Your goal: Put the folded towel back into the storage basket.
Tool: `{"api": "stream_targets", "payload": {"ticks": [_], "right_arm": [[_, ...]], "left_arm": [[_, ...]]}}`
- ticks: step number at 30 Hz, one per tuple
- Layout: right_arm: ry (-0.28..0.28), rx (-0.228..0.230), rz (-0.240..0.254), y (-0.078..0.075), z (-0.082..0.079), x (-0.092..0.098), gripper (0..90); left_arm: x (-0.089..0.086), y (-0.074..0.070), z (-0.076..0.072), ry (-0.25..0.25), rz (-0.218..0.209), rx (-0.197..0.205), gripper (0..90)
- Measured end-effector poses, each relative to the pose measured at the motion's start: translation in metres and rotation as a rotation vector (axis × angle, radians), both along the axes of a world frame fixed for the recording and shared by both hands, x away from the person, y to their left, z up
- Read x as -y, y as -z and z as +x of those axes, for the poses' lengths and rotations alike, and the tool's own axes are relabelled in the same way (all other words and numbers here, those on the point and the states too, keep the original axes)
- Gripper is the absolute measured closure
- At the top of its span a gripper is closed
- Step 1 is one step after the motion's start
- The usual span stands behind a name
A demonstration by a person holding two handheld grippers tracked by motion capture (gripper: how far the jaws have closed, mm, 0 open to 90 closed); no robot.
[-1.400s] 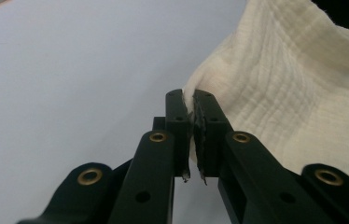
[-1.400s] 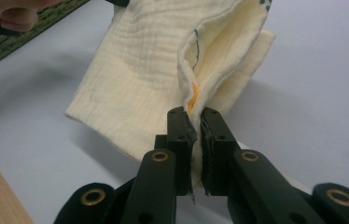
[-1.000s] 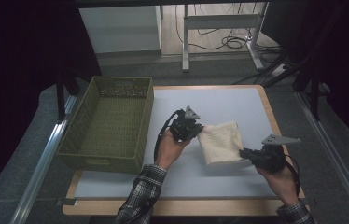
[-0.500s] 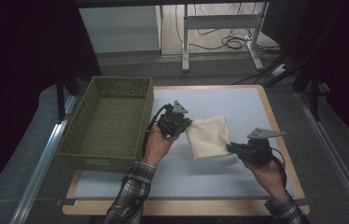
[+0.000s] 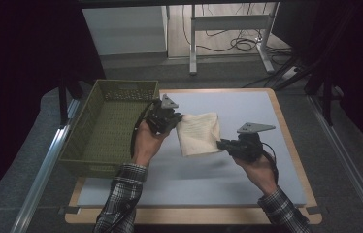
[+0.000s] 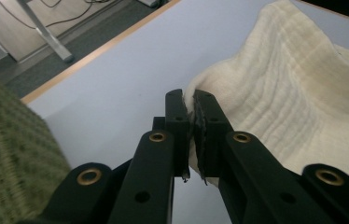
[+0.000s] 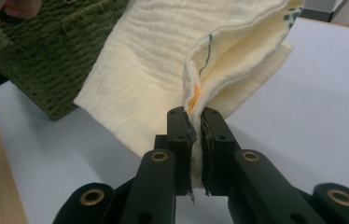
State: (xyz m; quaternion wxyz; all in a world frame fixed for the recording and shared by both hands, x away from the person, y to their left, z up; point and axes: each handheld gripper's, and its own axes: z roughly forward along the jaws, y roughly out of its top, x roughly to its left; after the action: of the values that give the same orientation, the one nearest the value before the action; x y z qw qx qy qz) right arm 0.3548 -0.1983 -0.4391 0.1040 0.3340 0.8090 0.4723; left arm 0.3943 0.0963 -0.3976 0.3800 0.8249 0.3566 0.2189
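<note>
Just one folded cream muslin cloth [image 5: 199, 133], one green woven rectangular basket [image 5: 107, 130] and two black claws on the desk [image 5: 247, 104].

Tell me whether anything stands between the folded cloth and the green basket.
Nothing visible does. The cloth hangs between the left gripper and the right gripper, both shut on it, just right of the green basket. Only the basket's near wall remains to clear.

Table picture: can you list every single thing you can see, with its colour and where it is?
cloth: one, cream, folded, held up between both grippers
basket: one, green woven, left side of table
table: one, pale top with wooden edge
metal legs and cables: on the floor behind the table
left gripper: black, shut on the cloth's left edge
right gripper: black, shut on the cloth's right corner
sleeves: two, checked, bottom of the high view
</note>
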Motion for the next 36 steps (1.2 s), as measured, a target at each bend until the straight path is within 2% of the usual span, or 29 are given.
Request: {"api": "stream_targets", "payload": {"ticks": [5, 15, 27, 36], "right_arm": [[-0.019, 0.002, 0.010, -0.007, 0.005, -0.020, 83.2], [-0.043, 0.028, -0.009, -0.013, 0.012, -0.055, 83.1], [-0.079, 0.057, 0.015, -0.028, 0.018, -0.093, 83.1], [-0.110, 0.048, 0.035, -0.031, 0.023, -0.129, 83.0]], "left_arm": [[-0.019, -0.005, 0.000, -0.033, 0.006, 0.004, 85.5], [-0.047, -0.011, 0.002, -0.085, 0.009, 0.017, 85.5], [-0.083, -0.027, -0.003, -0.153, 0.033, 0.056, 85.5], [-0.113, -0.033, -0.004, -0.213, 0.054, 0.069, 85.6]]}}
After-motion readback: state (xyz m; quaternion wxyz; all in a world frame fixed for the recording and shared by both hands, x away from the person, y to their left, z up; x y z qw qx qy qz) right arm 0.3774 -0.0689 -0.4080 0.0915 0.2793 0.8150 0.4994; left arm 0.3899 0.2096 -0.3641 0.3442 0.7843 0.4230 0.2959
